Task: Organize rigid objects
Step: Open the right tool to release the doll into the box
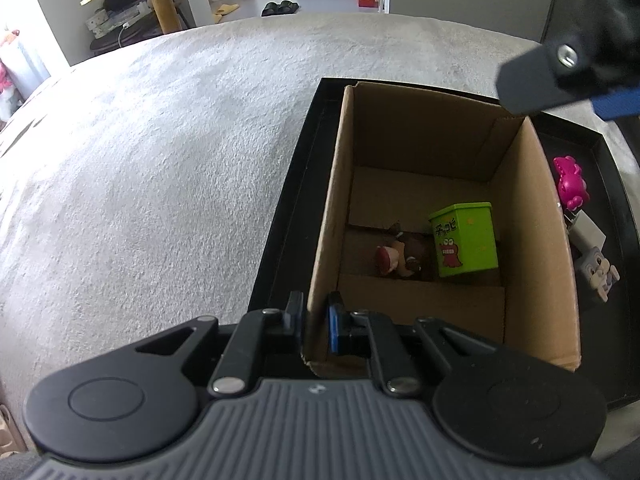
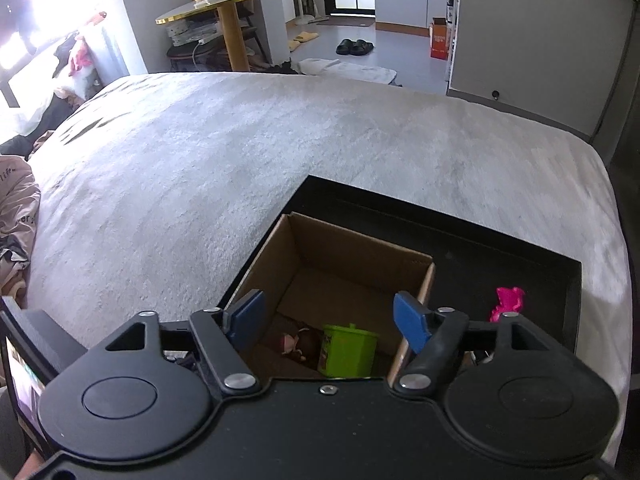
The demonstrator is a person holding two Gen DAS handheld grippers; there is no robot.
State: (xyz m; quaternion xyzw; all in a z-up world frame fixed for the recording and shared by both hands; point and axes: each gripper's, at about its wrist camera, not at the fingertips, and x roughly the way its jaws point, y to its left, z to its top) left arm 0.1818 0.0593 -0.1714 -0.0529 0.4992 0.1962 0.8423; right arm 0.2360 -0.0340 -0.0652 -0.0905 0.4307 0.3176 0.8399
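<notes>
A cardboard box (image 1: 532, 216) stands open-topped in a black tray (image 1: 280, 248) that lies on a grey-covered bed (image 1: 160, 160). The left gripper (image 1: 316, 320) is clamped on the box's near left wall, one pad outside and one inside, the cardboard pinched between them. In the box, on its floor, a green tin (image 1: 466, 240) with a red cartoon figure stands upright, and just to its left a small brown figurine (image 1: 400, 258) lies on its side, touching or nearly touching the tin. The right gripper (image 2: 328, 318) hangs above the box with its blue pads (image 2: 408, 320) well apart and nothing between them; the tin shows below the gap. Outside the box, on the tray to its right, a pink toy (image 1: 572, 184) stands beside the box wall, and nearer the camera a grey toy (image 1: 598, 274) lies with a white block (image 1: 588, 230) between the two. In the left wrist view the right gripper's finger shows at the upper right, above the box's far corner.
</notes>
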